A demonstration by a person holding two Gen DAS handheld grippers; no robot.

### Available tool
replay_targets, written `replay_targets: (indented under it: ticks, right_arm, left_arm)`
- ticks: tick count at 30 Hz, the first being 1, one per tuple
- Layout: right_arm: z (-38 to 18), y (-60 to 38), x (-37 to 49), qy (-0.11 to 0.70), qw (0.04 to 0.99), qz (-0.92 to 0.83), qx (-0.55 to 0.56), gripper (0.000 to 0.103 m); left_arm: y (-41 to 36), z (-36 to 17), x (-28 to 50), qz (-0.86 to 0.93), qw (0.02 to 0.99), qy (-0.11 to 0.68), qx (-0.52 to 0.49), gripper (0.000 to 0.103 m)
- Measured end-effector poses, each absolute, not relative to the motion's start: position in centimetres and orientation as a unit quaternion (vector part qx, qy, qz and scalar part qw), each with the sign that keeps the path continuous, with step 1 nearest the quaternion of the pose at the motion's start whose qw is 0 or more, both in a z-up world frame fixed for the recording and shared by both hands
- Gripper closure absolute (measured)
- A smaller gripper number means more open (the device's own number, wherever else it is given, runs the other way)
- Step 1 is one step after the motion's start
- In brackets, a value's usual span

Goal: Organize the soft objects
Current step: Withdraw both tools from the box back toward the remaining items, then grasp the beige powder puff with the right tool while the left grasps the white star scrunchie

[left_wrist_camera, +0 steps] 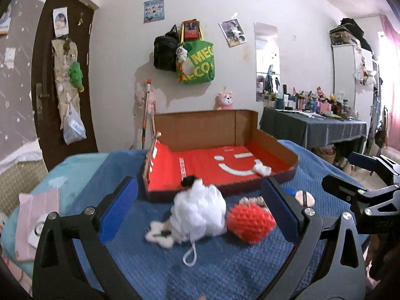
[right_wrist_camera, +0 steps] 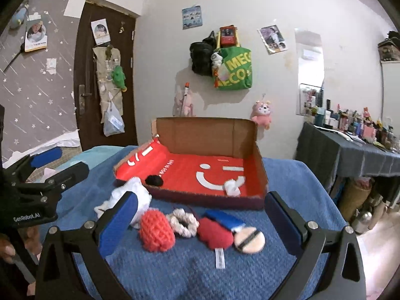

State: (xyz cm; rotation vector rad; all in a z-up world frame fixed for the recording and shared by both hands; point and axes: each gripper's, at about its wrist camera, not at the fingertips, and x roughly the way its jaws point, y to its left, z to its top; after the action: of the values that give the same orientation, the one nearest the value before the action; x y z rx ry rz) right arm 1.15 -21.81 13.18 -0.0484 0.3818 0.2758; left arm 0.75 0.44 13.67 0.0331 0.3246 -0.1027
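Note:
A red-lined cardboard box (left_wrist_camera: pixel 275 147) (right_wrist_camera: pixel 260 160) lies open on the blue blanket; a small white fluffy piece (left_wrist_camera: pixel 261 168) (right_wrist_camera: pixel 232 187) and a black pompom (right_wrist_camera: pixel 154 180) lie inside. In front lie a white mesh bath puff (left_wrist_camera: pixel 200 212) (right_wrist_camera: pixel 130 195), a red knitted ball (left_wrist_camera: pixel 251 222) (right_wrist_camera: pixel 156 232), a pale scrunchie (right_wrist_camera: pixel 182 221), a red soft toy (right_wrist_camera: pixel 215 233), a blue item (right_wrist_camera: pixel 225 218) and a round powder puff (right_wrist_camera: pixel 250 240). My left gripper (left_wrist_camera: pixel 197 212) is open, just short of the bath puff. My right gripper (right_wrist_camera: pixel 200 222) is open around the row.
The blue blanket (left_wrist_camera: pixel 225 270) covers a bed. A pink pouch (left_wrist_camera: pixel 37 222) lies at its left. A dark door (left_wrist_camera: pixel 62 80) stands left, bags (left_wrist_camera: pixel 195 60) hang on the wall, and a cluttered table (left_wrist_camera: pixel 312 125) stands right.

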Motion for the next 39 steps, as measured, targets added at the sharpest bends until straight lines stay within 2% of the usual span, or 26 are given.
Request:
replay_targets:
  ticks: [19, 31, 39]
  right_arm:
    - [5.3, -22.7, -0.3, 0.257, 0.961, 0.098, -0.003, 0.000]
    - [5.0, -24.4, 2.8, 0.290, 0.954, 0.077, 0.006, 0.000]
    - [4.1, -27.2, 7.5, 0.363, 0.931, 0.036, 0.011, 0.000]
  left_arm:
    - [1.4, 6.7, 1.0, -0.047, 0.968, 0.248, -0.016, 0.002]
    - [4.5, 6.8, 4.3, -0.026, 0.958, 0.285, -0.015, 0.002]
    - [7.0, 5.6, 7.9, -0.013, 0.937, 0.349, 0.016, 0.002]
